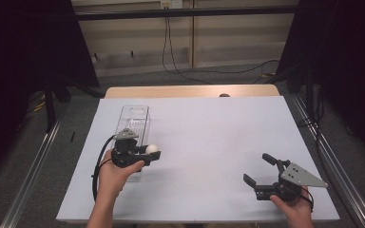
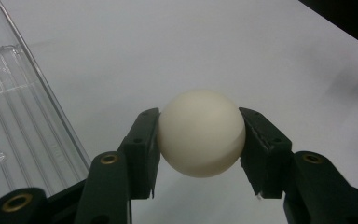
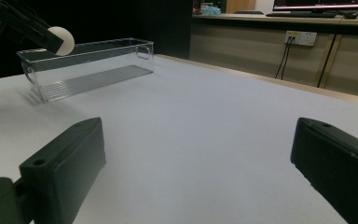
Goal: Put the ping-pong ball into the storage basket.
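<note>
**Two grippers, one ball held beside a clear bin**

Seen from above, the left gripper point(image 1: 148, 153) holds a white ball point(image 1: 152, 149) just beside the near end of a clear plastic bin point(image 1: 134, 124). Its own camera shows both pads point(image 2: 145, 144) pressed against the ball's sides, above the white table cover point(image 2: 214, 46). The right gripper point(image 1: 257, 170), jaws wide apart and empty, rests well away; its view takes in a wall socket point(image 3: 300, 37) and a desk with a monitor point(image 3: 321, 4).

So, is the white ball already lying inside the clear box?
No, the white ball is clamped between the left hand-held gripper jaws, beside the clear box.
</note>
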Available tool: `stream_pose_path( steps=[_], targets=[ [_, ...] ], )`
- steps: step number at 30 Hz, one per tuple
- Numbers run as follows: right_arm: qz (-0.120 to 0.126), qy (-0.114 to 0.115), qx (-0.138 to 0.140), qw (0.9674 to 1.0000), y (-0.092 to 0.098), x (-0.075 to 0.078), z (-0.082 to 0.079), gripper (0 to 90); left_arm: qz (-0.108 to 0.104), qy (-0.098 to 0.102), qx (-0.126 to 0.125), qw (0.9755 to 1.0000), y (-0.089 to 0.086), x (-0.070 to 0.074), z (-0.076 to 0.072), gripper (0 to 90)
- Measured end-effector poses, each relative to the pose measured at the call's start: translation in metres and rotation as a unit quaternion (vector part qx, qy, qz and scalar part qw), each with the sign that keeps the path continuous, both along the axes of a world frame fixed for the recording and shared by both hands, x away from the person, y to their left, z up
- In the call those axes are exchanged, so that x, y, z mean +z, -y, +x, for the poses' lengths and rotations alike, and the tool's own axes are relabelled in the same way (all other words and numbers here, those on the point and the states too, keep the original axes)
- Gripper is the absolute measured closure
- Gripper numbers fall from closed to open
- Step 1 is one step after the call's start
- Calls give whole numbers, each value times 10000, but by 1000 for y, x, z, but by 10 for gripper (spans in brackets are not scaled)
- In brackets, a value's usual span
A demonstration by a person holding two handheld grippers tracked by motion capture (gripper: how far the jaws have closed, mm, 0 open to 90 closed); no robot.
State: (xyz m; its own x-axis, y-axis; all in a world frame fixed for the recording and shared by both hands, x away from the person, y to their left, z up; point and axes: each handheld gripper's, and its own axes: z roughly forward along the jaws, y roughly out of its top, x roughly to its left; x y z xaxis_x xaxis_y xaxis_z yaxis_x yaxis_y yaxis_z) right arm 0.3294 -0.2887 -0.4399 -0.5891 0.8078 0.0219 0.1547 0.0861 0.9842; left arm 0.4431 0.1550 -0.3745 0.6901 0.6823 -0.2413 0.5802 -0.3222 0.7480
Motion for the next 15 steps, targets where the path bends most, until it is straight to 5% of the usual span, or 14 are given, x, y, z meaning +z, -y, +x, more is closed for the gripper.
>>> stream_pose_path(
  steps=[15],
  targets=[
    [1, 0, -10, 10000, 0, 0, 0, 23, 11, 43, 53, 10000, -4, 3, 0, 511]
  ],
)
